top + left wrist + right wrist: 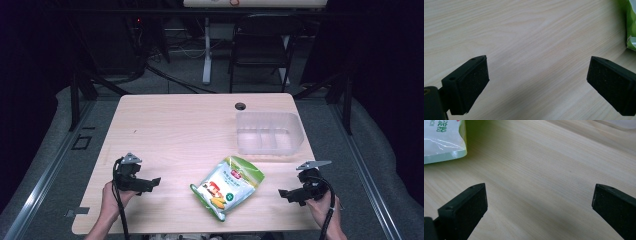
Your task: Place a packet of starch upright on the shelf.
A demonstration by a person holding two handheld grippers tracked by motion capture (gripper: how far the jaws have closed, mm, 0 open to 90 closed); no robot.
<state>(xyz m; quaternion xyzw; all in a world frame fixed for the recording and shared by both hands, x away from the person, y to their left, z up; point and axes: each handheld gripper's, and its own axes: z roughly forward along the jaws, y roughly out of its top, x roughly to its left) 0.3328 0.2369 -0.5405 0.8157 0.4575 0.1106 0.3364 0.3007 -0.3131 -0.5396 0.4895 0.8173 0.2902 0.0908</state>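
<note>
A green and white food pouch (227,186) lies flat on the wooden table (175,130), near the front edge, between the two hands. My left gripper (152,184) rests low at the front left, jaws wide open over bare wood (537,82), pointing toward the pouch, whose green edge (631,27) shows at the far right. My right gripper (285,194) sits at the front right, also open with nothing between its jaws (539,207). The pouch's corner (442,140) lies at the upper left of the right gripper view.
A clear plastic tray (270,132) with compartments stands on the table's right side, behind the pouch. A small round hole (240,106) sits near the back edge. A dark folding chair (260,45) and a desk leg stand beyond the table.
</note>
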